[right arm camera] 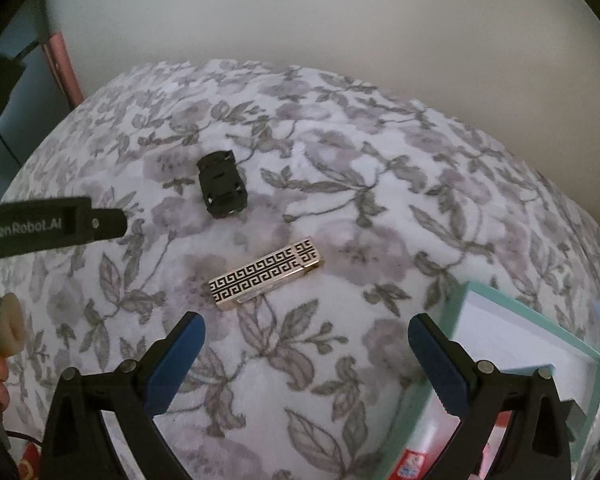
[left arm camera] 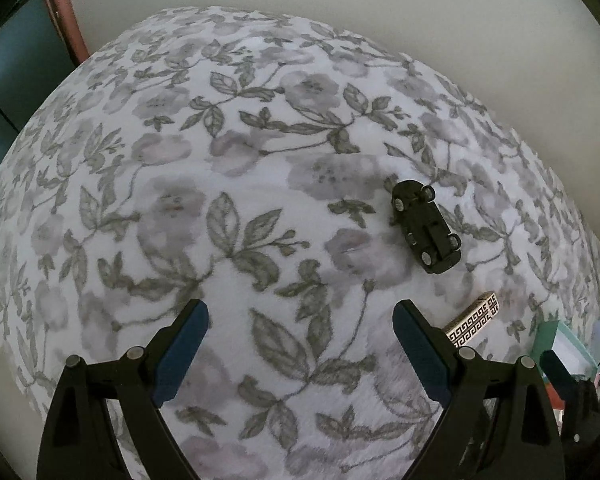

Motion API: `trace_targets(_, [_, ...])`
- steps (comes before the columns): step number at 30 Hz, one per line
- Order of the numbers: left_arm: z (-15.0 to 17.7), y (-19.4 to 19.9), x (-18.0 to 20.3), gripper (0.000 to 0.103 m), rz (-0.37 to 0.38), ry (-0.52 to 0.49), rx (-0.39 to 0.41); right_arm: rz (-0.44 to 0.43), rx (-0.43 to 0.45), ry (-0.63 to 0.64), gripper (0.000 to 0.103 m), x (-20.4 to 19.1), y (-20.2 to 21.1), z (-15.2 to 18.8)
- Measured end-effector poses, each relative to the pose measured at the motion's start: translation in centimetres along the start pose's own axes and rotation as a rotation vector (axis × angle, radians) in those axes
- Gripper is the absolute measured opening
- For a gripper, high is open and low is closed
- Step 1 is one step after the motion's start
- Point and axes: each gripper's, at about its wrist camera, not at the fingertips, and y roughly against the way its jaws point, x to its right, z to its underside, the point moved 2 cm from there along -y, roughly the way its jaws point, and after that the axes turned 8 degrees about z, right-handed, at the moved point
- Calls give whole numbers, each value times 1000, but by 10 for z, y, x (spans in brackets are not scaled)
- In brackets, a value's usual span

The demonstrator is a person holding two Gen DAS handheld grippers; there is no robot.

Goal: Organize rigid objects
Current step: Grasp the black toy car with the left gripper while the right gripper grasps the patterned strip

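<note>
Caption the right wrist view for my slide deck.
Open right gripper above a patterned lighter, overturned toy car beyond, on floral blanket.

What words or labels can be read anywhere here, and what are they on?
"GenRobot.AI": on the side of the left claw, seen from the right wrist.
Red-and-blue print on a pack at the bottom edge: too blurred to read.
Patterned case: pattern only, no letters.

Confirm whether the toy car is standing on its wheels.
No, the toy car lies flipped on the floral cloth, wheels and underside up.
</note>
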Motion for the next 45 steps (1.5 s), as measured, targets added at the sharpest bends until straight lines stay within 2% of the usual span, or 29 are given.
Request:
trace_targets(10, [-9, -18, 5, 94, -18, -15, -11, -22, -21, 24, 103, -6, -32, -8])
trace_targets(16, [-13, -25, 4, 94, -18, 1, -2, -58, -26, 45, 103, -11, -38, -14])
trace_targets(22, [-14, -30, 6, 94, -13, 1, -3, -59, -24, 85, 103, -17, -42, -14])
trace_targets(27, [-16, -36, 7, 94, 42, 15, -15, -55, -31, 93, 102, -16, -47, -16])
trace_targets(33, [-22, -32, 11, 94, 102, 36, 18, -43, -29, 94, 93, -12, -51, -19])
trace_targets(37, [-28, -32, 21, 94, 125, 35, 60, -57, -29, 78, 93, -6, -54, -21])
trace_targets(45, [-36, -47, 48, 94, 160, -7, 74, -66, -24, 43, 91, 6, -59, -27])
